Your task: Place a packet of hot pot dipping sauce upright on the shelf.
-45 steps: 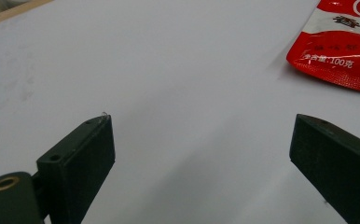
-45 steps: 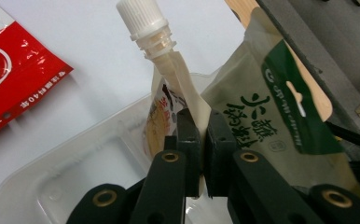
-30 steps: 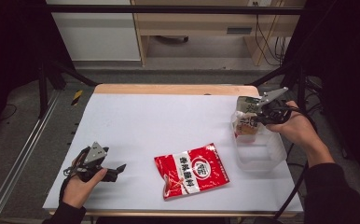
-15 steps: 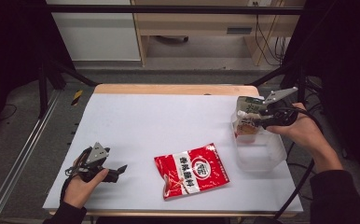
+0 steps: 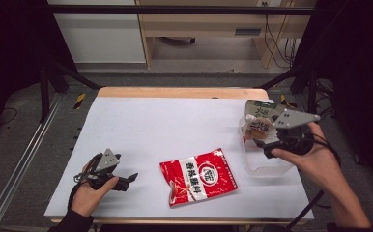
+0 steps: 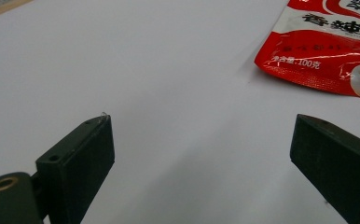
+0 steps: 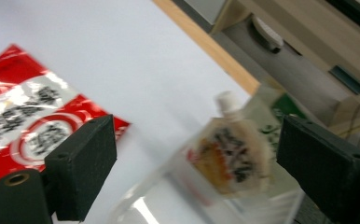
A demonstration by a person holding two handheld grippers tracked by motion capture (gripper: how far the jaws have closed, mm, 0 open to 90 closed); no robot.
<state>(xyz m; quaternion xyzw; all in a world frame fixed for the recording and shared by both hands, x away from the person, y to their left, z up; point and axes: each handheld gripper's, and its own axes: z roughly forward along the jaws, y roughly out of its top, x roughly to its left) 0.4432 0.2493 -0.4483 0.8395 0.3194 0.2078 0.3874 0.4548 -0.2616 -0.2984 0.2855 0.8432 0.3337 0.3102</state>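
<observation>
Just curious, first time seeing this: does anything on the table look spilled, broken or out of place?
Nothing stands out. The red packet lies flat and sealed on the table; two pouches stand in the clear bin. No spill shows.

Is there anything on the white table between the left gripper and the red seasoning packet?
Nothing visible. In the left gripper view, bare white table surface lies between the open jaws of the left gripper and the flat red plastic seasoning packet, which lies ahead toward the upper right.
</observation>
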